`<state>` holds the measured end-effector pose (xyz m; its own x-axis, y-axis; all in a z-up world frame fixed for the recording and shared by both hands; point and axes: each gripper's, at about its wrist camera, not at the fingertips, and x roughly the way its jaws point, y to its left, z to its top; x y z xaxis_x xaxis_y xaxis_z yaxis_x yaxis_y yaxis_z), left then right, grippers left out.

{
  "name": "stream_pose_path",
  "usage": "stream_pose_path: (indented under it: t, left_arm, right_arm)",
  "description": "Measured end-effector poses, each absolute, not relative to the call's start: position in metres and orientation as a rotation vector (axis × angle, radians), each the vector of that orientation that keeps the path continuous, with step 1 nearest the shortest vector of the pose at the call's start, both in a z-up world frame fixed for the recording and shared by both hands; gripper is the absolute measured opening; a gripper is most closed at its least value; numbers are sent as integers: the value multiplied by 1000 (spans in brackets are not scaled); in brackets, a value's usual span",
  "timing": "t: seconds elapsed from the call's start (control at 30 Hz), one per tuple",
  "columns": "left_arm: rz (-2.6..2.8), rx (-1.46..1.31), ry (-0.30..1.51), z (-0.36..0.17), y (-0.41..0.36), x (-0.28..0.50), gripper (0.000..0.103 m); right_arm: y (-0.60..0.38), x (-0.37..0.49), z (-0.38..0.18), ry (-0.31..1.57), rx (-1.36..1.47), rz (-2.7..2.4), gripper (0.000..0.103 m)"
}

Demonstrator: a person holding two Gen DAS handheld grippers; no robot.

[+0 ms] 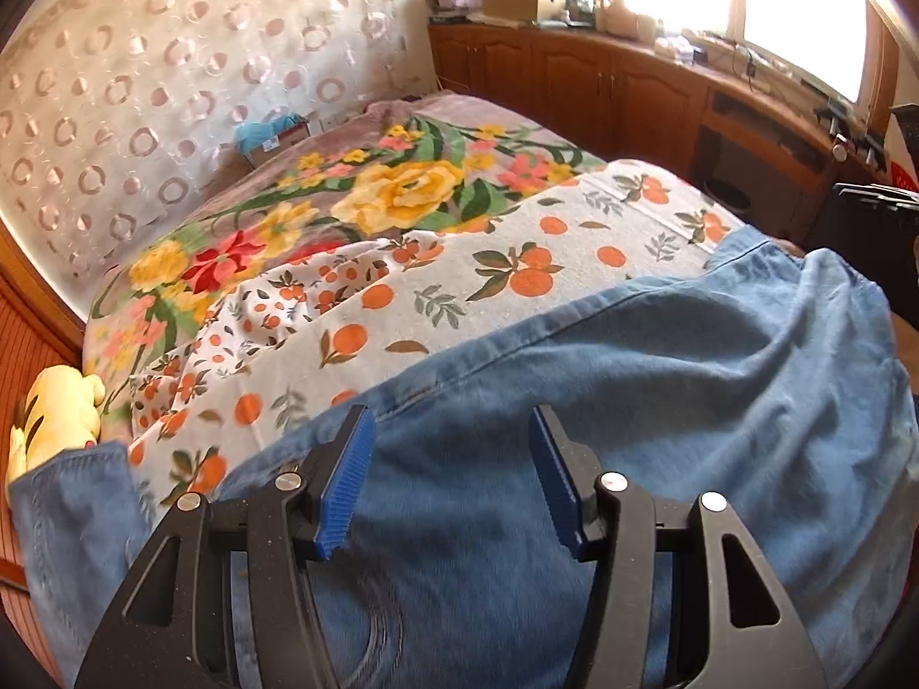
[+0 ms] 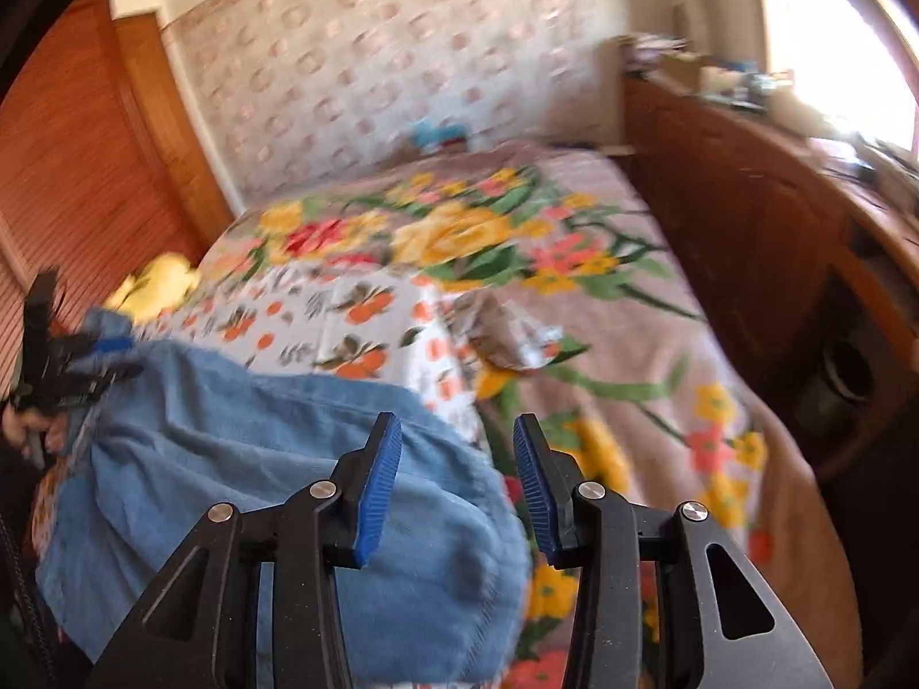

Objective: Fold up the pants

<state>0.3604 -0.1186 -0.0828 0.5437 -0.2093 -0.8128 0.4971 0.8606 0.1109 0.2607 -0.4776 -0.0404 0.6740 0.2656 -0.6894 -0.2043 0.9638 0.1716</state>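
Observation:
Light blue denim pants (image 1: 632,402) lie bunched on the bed, over an orange-print sheet (image 1: 459,270). In the left wrist view my left gripper (image 1: 451,425) hangs just above the denim, near a stitched seam. Its blue pads (image 1: 344,476) stand well apart with nothing pinched between them. In the right wrist view my right gripper (image 2: 458,425) is open over a rounded fold of the pants (image 2: 287,459). The cloth's edge runs under its left pad (image 2: 376,488) and the right pad is over the blanket. The left gripper (image 2: 63,356) shows blurred at the far left end of the pants.
A floral blanket (image 2: 632,344) covers the bed beyond and to the right of the pants. A yellow plush toy (image 1: 57,419) sits at the bed's left edge by a wooden slatted panel (image 2: 74,172). Wooden cabinets (image 1: 574,86) with clutter line the right side under a bright window.

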Motion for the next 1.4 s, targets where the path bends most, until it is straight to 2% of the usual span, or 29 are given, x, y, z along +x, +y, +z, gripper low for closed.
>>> stream_pose_path:
  t: [0.2,0.57,0.6,0.63,0.73,0.93,1.0,1.17,1.4]
  left_arm:
    - [-438,361,959,-101,-122,380,57]
    - [-464,325,972,-113,-117,390,57]
    - [-466,320,971,-113,-117,390,57]
    - [-466,316,972,-113,-116,390,57]
    - [-478,304,966,-114,-114,391,56]
    - [-505,308,945,-114,-116,388,39]
    - [-489,315,942,-113,-115,388,26]
    - [-476,304,928,-110,-108,385,12]
    - [-450,216,788,-63,-94,366,7]
  right_arm:
    - [-470,315,-76,875,58,370,42]
    - [-478,347,-96,944,95,448,42]
    - [-478,347,-96,943,104,449,36]
    - [-479,347,-96,940,120,462,22]
    - [-470,340,-93,921,92,479,3]
    - [-459,324,-81,861,33,404,1]
    - [-460,318,-73,825,48,396,1]
    - [-455,304,-49,736,40,384,1]
    - [-442,289,-25,642,-9,340,1]
